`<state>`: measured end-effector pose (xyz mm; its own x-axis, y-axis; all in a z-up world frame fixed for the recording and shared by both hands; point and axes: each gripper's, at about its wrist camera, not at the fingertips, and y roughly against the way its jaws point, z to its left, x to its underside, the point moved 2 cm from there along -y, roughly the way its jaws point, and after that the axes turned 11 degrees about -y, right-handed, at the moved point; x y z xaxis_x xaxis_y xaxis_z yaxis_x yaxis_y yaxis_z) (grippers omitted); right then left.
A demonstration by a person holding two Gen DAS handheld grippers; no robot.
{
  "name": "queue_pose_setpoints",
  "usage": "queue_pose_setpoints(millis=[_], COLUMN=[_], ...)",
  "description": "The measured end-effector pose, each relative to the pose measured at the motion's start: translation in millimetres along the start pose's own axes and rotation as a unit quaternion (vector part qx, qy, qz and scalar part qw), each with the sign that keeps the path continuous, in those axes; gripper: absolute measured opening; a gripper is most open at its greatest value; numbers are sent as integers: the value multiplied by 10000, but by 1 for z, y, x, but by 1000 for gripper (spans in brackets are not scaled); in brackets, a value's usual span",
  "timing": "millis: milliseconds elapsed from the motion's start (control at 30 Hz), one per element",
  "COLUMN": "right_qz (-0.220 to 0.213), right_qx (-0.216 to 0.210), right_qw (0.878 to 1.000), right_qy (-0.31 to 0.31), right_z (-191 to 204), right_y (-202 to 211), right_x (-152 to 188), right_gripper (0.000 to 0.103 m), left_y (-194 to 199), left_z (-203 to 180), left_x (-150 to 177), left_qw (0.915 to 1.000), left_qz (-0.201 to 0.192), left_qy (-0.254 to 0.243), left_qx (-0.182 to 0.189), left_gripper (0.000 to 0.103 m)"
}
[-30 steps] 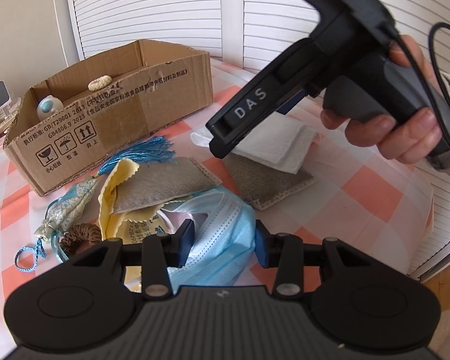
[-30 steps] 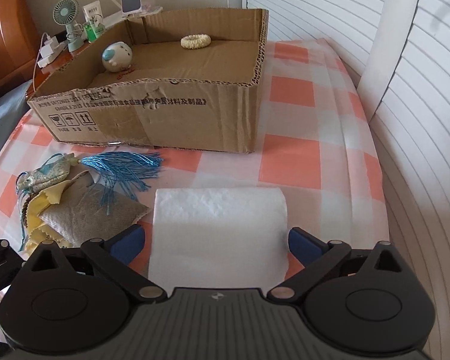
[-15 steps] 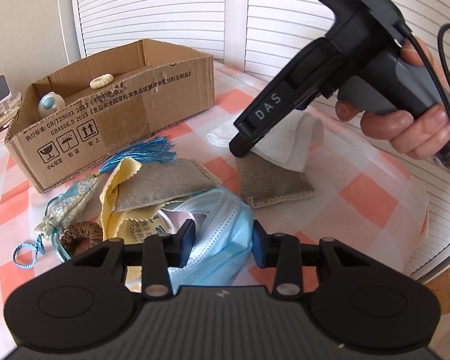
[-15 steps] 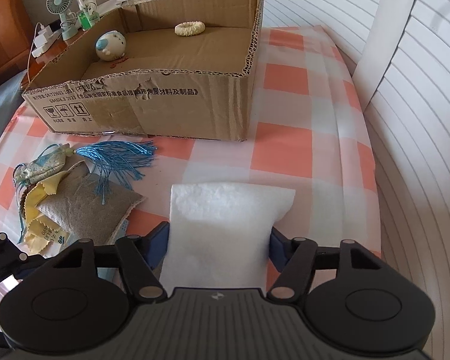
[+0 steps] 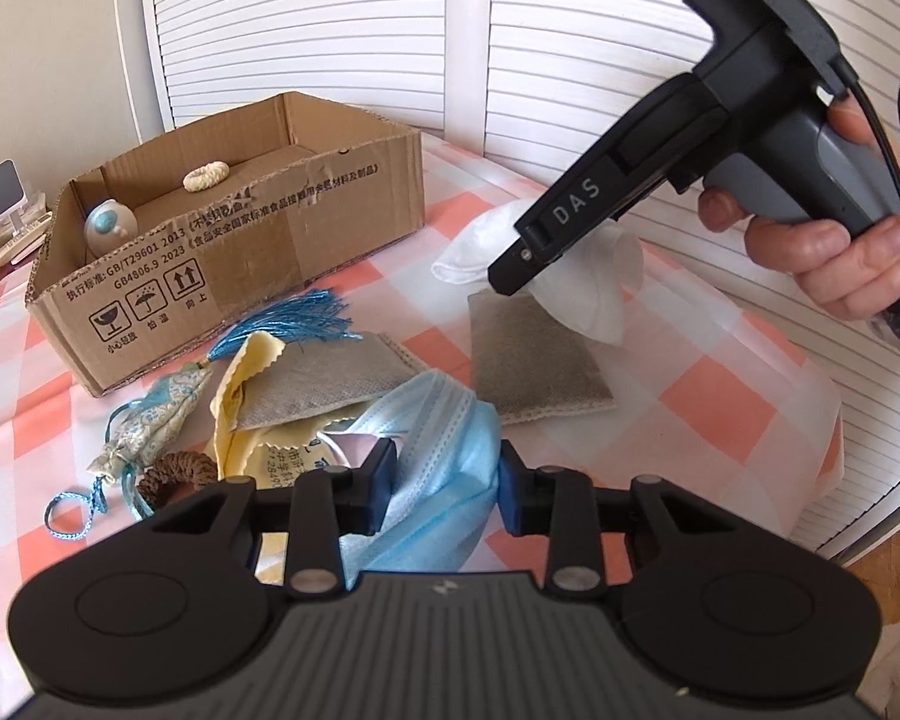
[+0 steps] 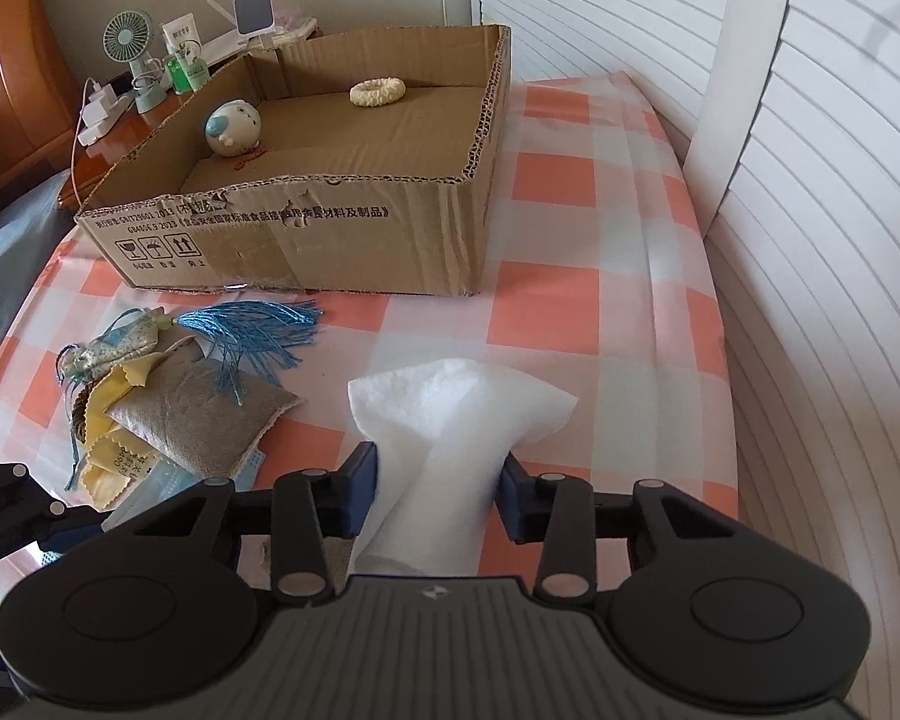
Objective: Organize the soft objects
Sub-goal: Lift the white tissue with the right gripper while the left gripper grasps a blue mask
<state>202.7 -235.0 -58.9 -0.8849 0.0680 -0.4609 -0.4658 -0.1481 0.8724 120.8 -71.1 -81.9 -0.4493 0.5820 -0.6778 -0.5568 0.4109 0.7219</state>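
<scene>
Meanwhile right gripper [image 6: 438, 489] closing on white cloth [image 6: 456, 414] (bunched), bare checked tablecloth [image 6: 606, 324] beyond

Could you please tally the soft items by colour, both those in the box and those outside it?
White: 2, tissue, round toy
Cream: 1, ring
Blue: 2, mask, tasselled sachet
Grey: 2, pouches
Yellow: 1, cloth
Brown: 1, scrunchie
Total: 9

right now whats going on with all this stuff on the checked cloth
A person is sorting soft things with two handheld grippers. The right gripper is closing on a white cloth, bunching it; the left gripper is closing on a blue face mask. The cardboard box holds only a small round toy and a cream ring.
</scene>
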Motion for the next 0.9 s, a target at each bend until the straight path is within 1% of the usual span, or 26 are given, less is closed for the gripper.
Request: queue_pose_setpoints(millis=[200, 400, 567, 900], right_qz=[-94, -126, -188, -364], right_qx=[-71, -107, -171, -250], right_qw=[9999, 9999, 9997, 9990], right_qy=[-11, -26, -47, -53], right_z=[-2, -2, -2, 0], right_y=[8, 11, 17, 33], right_x=[1, 4, 5, 7], right_gripper=[37, 37, 37, 37], left_y=[6, 13, 23, 41], left_z=[2, 8, 15, 43], left_x=[-2, -4, -10, -28], left_qw=[9999, 9995, 9990, 9966], left_qz=[69, 118, 45, -157], left_qy=[-5, 0, 10, -22], left_qx=[-137, -299, -444, -815], left_gripper=[33, 32, 32, 32])
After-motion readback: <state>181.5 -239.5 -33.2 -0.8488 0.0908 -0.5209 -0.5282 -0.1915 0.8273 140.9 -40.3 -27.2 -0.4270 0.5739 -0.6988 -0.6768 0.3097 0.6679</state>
